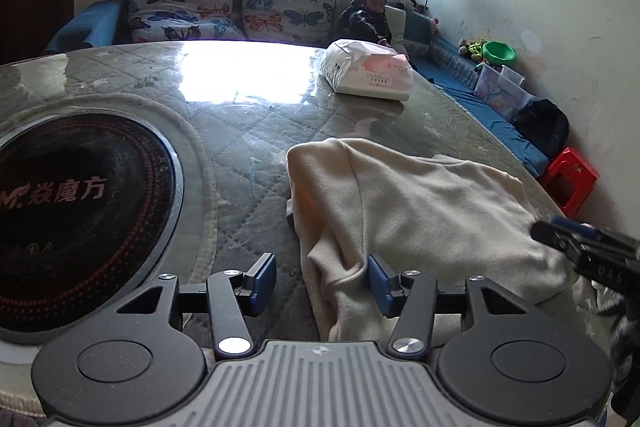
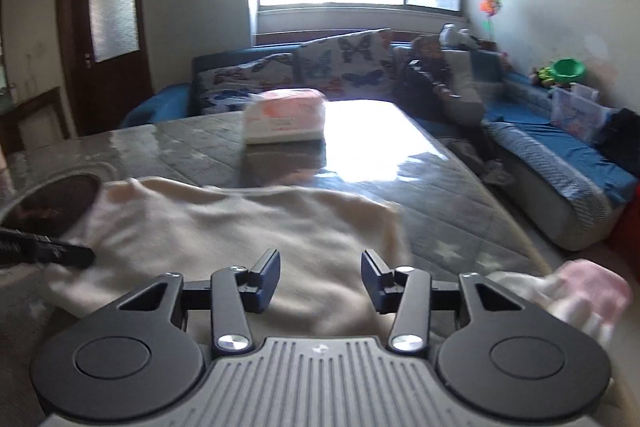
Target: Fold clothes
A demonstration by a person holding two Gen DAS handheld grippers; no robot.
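Observation:
A cream garment (image 1: 420,211) lies crumpled on the glass-topped table, its folded left edge running toward me. My left gripper (image 1: 322,279) hangs open low over that edge, with the cloth lying between the jaws and against the right pad (image 1: 378,283); the left pad is over bare table. The right gripper (image 1: 560,239) reaches in over the garment's right side. In the right wrist view the same garment (image 2: 240,223) spreads under my right gripper (image 2: 320,275), whose jaws stand open just above the fabric with nothing pinched. The left gripper's tip (image 2: 76,254) shows at the left edge.
A round black induction cooker (image 1: 80,211) is set into the table (image 1: 240,131) on the left. A tissue pack (image 1: 368,71) sits at the far side. A pink and white cloth (image 2: 588,291) lies near the right edge. A sofa (image 1: 180,7) and red stool (image 1: 568,183) stand beyond.

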